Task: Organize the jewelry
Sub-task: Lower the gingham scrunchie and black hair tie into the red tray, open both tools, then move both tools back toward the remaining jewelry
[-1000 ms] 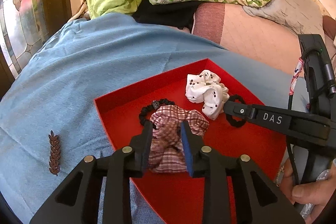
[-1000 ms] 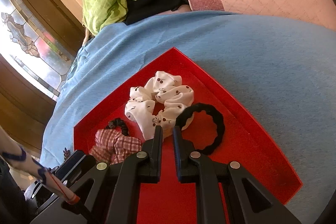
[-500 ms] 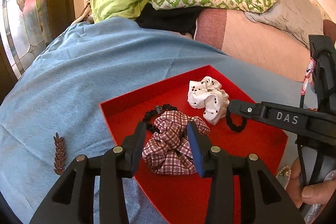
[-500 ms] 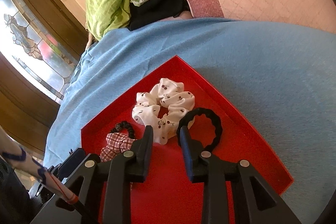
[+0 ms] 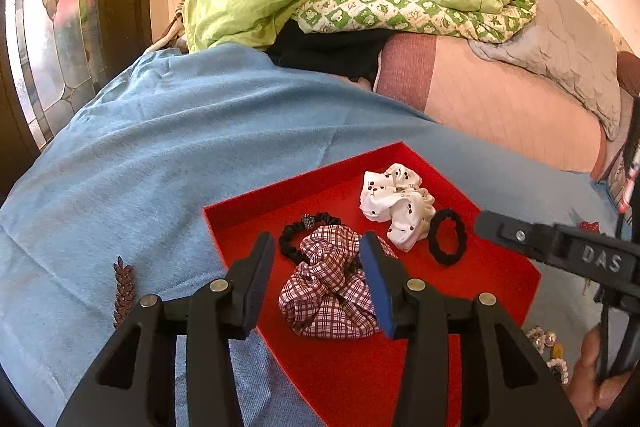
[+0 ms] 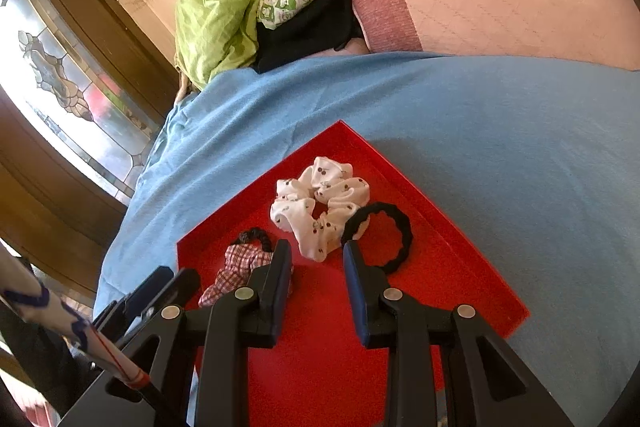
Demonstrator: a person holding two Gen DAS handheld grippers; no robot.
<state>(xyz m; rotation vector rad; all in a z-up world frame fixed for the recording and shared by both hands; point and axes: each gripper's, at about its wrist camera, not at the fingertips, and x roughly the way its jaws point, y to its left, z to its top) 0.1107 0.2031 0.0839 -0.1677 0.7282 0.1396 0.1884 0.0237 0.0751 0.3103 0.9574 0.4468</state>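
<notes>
While parted, left gripper (image 5: 316, 279) straddles plaid scrunchie (image 5: 328, 291) untouched.

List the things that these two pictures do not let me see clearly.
- Pile of small jewelry, left wrist view: cut off by the edge, partly behind the right hand-held gripper.
- Plaid scrunchie, right wrist view: near side hidden by a finger.
- Bead on thin black hair tie: too small.

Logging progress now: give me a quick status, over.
Both grippers open, empty, jaws just opened. Plaid scrunchie, white scrunchie, black ties in red tray. Brooch outside.
</notes>
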